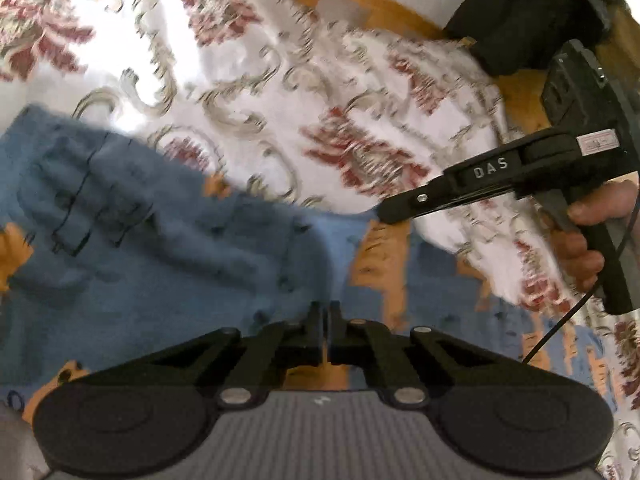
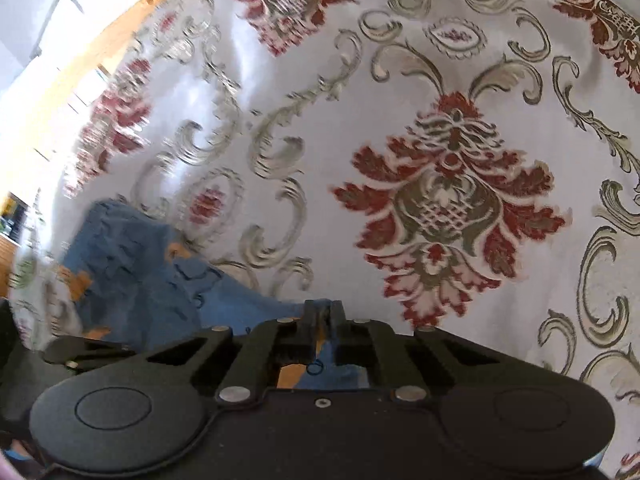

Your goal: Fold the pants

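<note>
we see the pants (image 1: 132, 236), blue with orange patches, lying on a cloth (image 1: 256, 80) of white with red and grey flowers. in the left wrist view their long axis runs from the upper left down to the lower right, a pocket toward the upper left end. our left gripper (image 1: 325, 314) is low over the pants, its fingers (image 1: 314, 320) pressed together with blue fabric at the tips; we cannot tell whether fabric is caught between them. our right gripper (image 2: 324, 312) sits at the pants' edge, its fingers (image 2: 312, 320) clenched on a fold of the blue and orange fabric. in the left view it reaches in from the right, tilted down toward the left, a hand (image 1: 588, 232) wrapped around its handle. the frames are blurred.
</note>
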